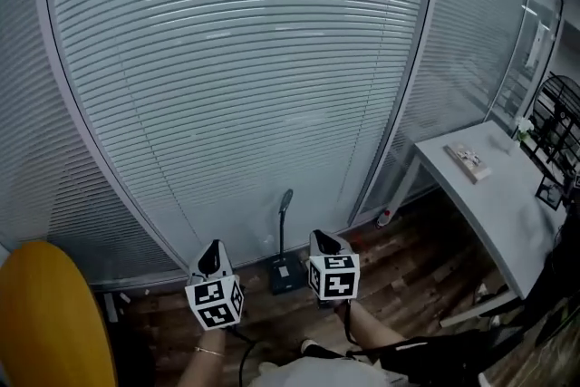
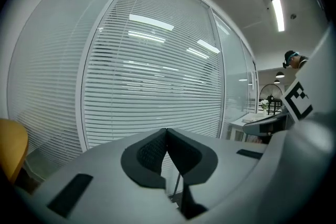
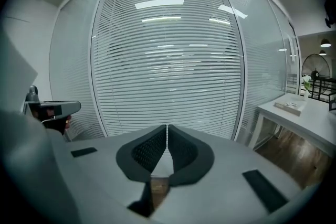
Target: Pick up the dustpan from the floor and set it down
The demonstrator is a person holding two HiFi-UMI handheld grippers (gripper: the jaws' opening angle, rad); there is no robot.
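the left hand-held gripper has its jaws pressed together with nothing between them, as its own view shows. the right hand-held gripper is the same, pads tip to tip and empty. both are held up side by side and point toward the slatted blinds.

the dustpan stands on the wooden floor, beyond the two hand-held grippers, between them and below their tips. its long handle rises upright close to the foot of the blinds. neither hand-held gripper touches it. it looks parked there so that it stands by itself with the handle easy to reach. whether it has already been set down or is yet to be lifted cannot be told from how it stands.

the pan is small and dark in the head view, so its mouth and whether it leans on the glass cannot be made out. in the left gripper view only a thin rod shows under the jaws, probably that handle. a white bench lies well off to the right of the right hand-held gripper, and the small thing on it is unclear. the person's arms are cut off at the bottom edge.
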